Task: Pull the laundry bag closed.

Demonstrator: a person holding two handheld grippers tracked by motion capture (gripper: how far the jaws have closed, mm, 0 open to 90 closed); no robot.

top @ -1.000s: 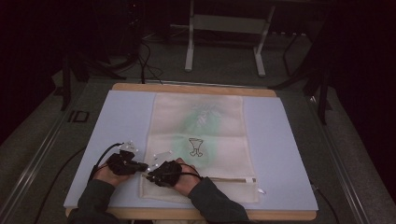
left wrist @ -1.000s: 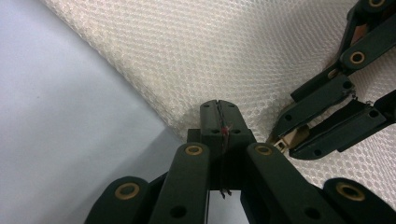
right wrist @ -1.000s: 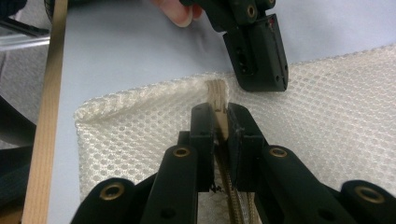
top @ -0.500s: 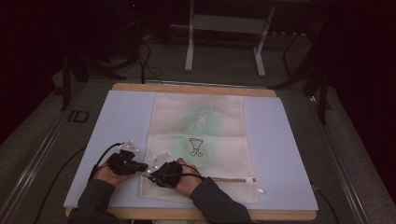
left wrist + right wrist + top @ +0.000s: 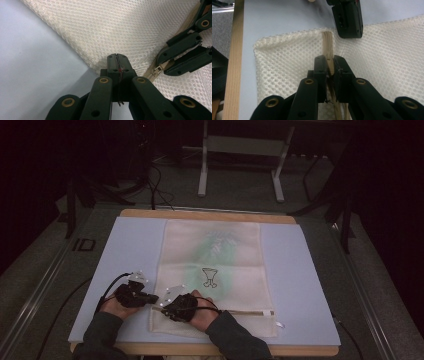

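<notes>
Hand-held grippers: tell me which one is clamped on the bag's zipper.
The right hand-held gripper: its jaws close on the tan zipper strip of the mesh bag. The left hand-held gripper pinches the bag's mesh edge beside the zipper's end.

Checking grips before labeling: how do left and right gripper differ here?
Left gripper pinches the mesh bag at its edge; right gripper clamps the zipper band. Left sits over the blue mat, right over the bag. Both are shut.
</notes>
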